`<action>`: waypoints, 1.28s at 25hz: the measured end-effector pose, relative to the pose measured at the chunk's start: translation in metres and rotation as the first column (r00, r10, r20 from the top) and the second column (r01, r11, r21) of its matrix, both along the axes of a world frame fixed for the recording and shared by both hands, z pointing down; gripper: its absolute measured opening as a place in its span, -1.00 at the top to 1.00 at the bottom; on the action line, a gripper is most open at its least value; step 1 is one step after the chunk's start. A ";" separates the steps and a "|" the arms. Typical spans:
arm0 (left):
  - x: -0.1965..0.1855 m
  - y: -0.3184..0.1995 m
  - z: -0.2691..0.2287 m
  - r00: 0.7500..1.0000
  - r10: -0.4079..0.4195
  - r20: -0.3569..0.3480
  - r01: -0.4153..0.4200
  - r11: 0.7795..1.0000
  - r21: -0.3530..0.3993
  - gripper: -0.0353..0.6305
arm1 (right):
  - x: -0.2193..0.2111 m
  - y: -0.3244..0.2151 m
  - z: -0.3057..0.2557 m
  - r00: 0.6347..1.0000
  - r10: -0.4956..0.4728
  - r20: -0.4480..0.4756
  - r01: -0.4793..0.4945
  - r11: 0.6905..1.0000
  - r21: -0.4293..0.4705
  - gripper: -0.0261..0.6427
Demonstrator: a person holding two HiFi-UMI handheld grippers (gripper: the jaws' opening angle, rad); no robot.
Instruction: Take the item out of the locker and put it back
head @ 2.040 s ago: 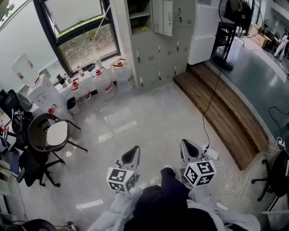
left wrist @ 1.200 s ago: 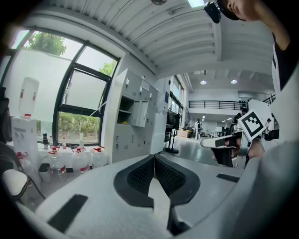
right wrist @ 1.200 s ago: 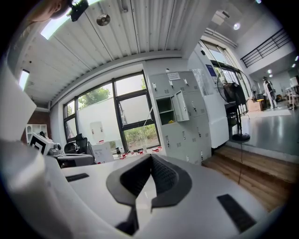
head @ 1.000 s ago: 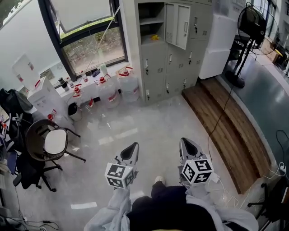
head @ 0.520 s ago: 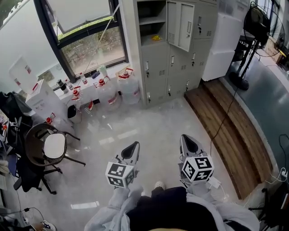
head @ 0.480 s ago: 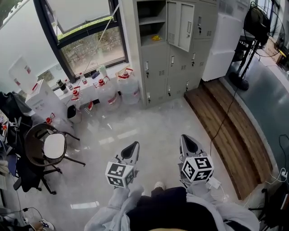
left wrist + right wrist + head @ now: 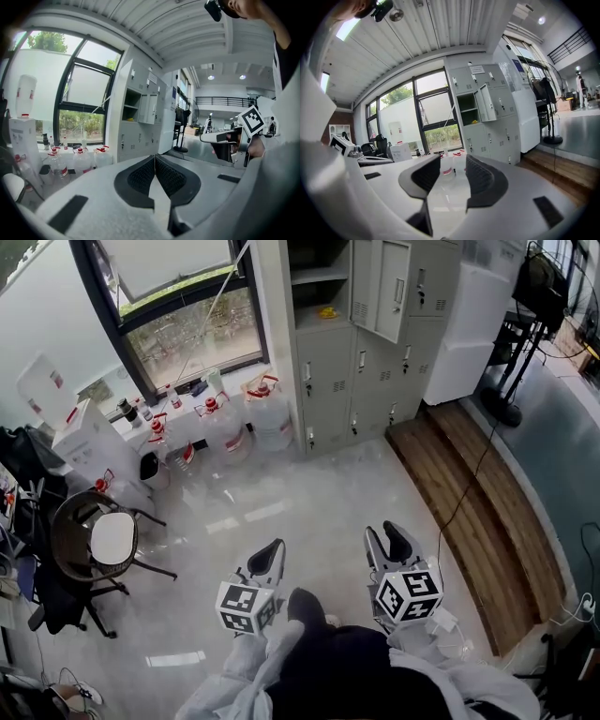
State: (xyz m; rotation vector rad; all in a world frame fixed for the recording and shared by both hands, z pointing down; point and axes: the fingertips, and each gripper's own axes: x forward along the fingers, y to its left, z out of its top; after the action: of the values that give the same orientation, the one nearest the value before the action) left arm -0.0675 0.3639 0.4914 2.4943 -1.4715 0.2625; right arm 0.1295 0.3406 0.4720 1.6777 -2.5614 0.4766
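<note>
**While the locker stands well off: approach notes**

Since both grippers hang over the pale floor (image 7: 309, 493), well apart from the locker (image 7: 328, 381), the step in hand looks like the walk-in, with nothing yet taken out.

- Task's thing: a small yellow item (image 7: 326, 312) on the floor of the open compartment, toward its right side. The grey door (image 7: 391, 292) is swung out just right of it.
- Left gripper (image 7: 272, 557): tongs pressed together, pinching nothing.
- Right gripper (image 7: 391, 542): tongs partly spread, having just been opening; only bare floor and distant water jugs (image 7: 269, 413) show through the gap.

To do this well, I judge:
- Close on the locker squarely.
- Steer right of the jugs at its left foot.
- Spread the right tongs wider before entering.
- Come in level past the compartment's front edge, clear of the door.
- Pinch the item only once it sits between the pads.
</note>
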 end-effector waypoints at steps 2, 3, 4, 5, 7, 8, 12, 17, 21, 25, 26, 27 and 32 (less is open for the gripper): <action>-0.001 -0.002 0.001 1.000 -0.010 -0.008 0.010 1.000 -0.006 0.86 | -0.003 -0.001 0.001 1.000 -0.018 0.005 0.018 1.000 -0.007 0.29; -0.001 -0.003 0.002 1.000 -0.013 -0.011 0.013 1.000 -0.010 0.86 | -0.003 -0.001 0.002 1.000 -0.023 0.007 0.023 1.000 -0.009 0.15; -0.001 -0.005 0.002 1.000 -0.014 -0.013 0.014 1.000 -0.012 0.86 | -0.002 -0.002 0.002 1.000 -0.025 0.007 0.026 1.000 -0.009 0.08; 0.001 -0.008 0.003 1.000 -0.012 -0.013 0.012 1.000 -0.013 0.86 | -0.001 -0.004 0.002 1.000 -0.026 0.004 0.027 1.000 -0.009 0.02; 0.006 -0.016 0.001 1.000 -0.002 -0.011 0.002 1.000 -0.014 0.86 | 0.001 -0.010 0.003 1.000 -0.025 -0.004 0.025 1.000 -0.010 -0.14; 0.009 -0.021 0.000 1.000 0.006 -0.011 -0.006 1.000 -0.014 0.86 | 0.002 -0.015 0.004 1.000 -0.024 -0.007 0.024 1.000 -0.012 -0.22; 0.013 -0.044 0.002 1.000 0.023 -0.015 -0.024 1.000 -0.019 0.86 | 0.000 -0.037 0.009 1.000 -0.028 -0.005 0.027 0.999 -0.023 -0.35; 0.010 -0.088 0.003 0.999 0.033 -0.018 -0.034 0.999 -0.012 0.86 | -0.005 -0.080 0.012 0.999 -0.034 -0.010 0.033 0.999 -0.033 -0.34; 0.000 -0.139 0.002 0.999 0.031 -0.027 -0.031 0.999 -0.006 0.86 | -0.013 -0.127 0.008 0.999 -0.032 -0.012 0.032 0.999 -0.023 -0.34; -0.005 -0.201 -0.013 0.998 0.044 -0.039 -0.043 0.999 0.030 0.86 | -0.021 -0.182 -0.001 0.999 -0.044 -0.013 0.043 0.999 -0.028 -0.34; -0.006 -0.216 -0.017 0.998 0.053 -0.040 -0.052 0.998 0.037 0.86 | -0.023 -0.196 -0.004 0.999 -0.045 -0.017 0.045 0.999 -0.028 -0.34; -0.007 -0.232 -0.021 0.997 0.062 -0.043 -0.060 0.997 0.039 0.86 | -0.026 -0.210 -0.006 0.999 -0.045 -0.022 0.044 0.999 -0.026 -0.34; -0.017 -0.295 -0.032 0.995 0.092 -0.036 -0.090 0.995 0.050 0.86 | -0.037 -0.268 -0.017 1.000 -0.012 -0.023 0.012 1.000 -0.007 -0.34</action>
State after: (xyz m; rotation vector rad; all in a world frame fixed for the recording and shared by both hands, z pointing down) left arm -0.0845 0.0689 0.4593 2.5934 -1.3679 0.1958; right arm 0.0925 0.0722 0.4555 1.6544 -2.5495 0.4613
